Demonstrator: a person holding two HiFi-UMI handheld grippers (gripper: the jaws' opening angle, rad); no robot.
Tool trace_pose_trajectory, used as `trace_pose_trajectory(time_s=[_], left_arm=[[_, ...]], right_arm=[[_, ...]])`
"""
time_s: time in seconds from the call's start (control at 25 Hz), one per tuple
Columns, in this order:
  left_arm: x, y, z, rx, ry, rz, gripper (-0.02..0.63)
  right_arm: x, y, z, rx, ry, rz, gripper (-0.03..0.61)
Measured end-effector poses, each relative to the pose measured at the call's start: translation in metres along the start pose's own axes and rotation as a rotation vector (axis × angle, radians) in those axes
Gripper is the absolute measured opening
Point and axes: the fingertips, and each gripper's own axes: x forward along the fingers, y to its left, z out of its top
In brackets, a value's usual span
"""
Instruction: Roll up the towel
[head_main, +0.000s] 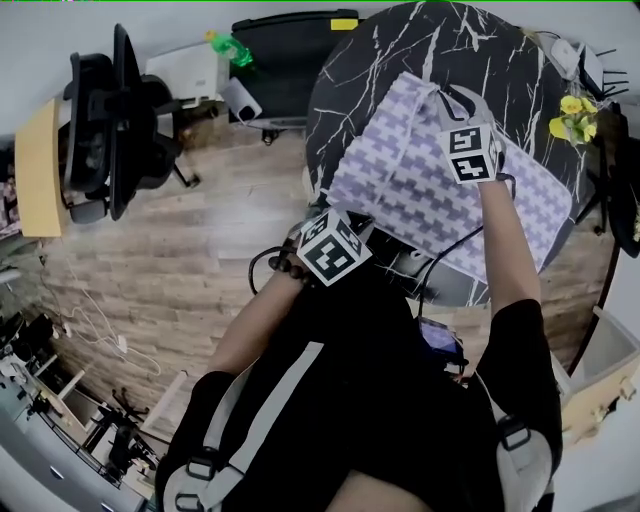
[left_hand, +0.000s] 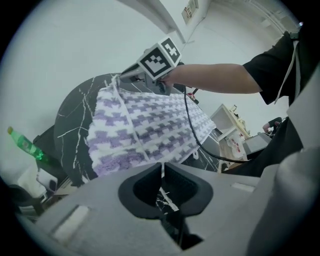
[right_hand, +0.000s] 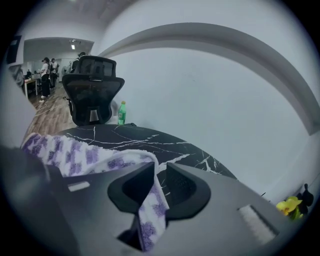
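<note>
My left tongs (left_hand: 161, 166) are pinched shut on the near corner of the towel (head_main: 400, 180), I judge to hold that edge taut. My right tongs (right_hand: 159, 169) stand slightly apart, with the far edge draped loosely between them, unclamped. The towel lies spread across the round marble desk (head_main: 370, 70), not yet rolled.

The scene is taken from overhead, steeply downward, in the head view. The left gripper (left_hand: 161, 169) and right gripper (right_hand: 160, 172) are each looked along from close behind. The towel (head_main: 440, 190) and marble table (head_main: 350, 110) are shared by all three views.
</note>
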Motion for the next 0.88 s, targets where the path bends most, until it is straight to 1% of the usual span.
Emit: trace_pose_trajectory(time_s=[0.16,0.2,0.28,0.32,0.36,0.44,0.52,0.64,0.68,0.76,0.88], left_arm=[[-0.018,0.041,-0.018,-0.081,-0.003,0.121,0.037],[-0.021,0.051,-0.023,-0.102,-0.004,0.149,0.037],[-0.025,0.066,-0.031,-0.119,0.001,0.185,0.065],[-0.024,0.071,-0.035,-0.113,0.009,0.192,0.079],[-0.023,0.074,-0.039,-0.102,0.019,0.197,0.106],[-0.019,0.078,-0.043,-0.084,0.032,0.199,0.123],[-0.017,0.078,-0.043,-0.089,0.025,0.183,0.131],[-0.019,0.078,-0.042,-0.106,0.007,0.156,0.149],[-0.021,0.079,-0.043,-0.104,0.008,0.149,0.156],[-0.027,0.083,-0.043,-0.101,-0.003,0.142,0.16],[-0.033,0.095,-0.037,-0.119,-0.033,0.139,0.16]], right_arm=[[-0.01,-0.011,0.002,0.033,0.021,-0.055,0.08],[-0.014,-0.012,0.003,0.062,0.016,-0.06,0.08],[-0.02,-0.01,0.002,0.157,0.004,-0.049,0.08],[-0.021,-0.007,0.0,0.215,-0.002,-0.04,0.083],[-0.022,-0.003,-0.001,0.275,-0.009,-0.029,0.086],[-0.024,0.005,-0.004,0.397,-0.017,-0.003,0.098],[-0.024,0.014,-0.006,0.507,-0.02,0.034,0.127],[-0.022,0.028,-0.009,0.615,-0.012,0.082,0.173],[-0.022,0.03,-0.01,0.63,-0.009,0.082,0.179],[-0.022,0.029,-0.007,0.624,-0.011,0.036,0.183],[-0.025,0.018,0.006,0.551,-0.036,-0.056,0.183]])
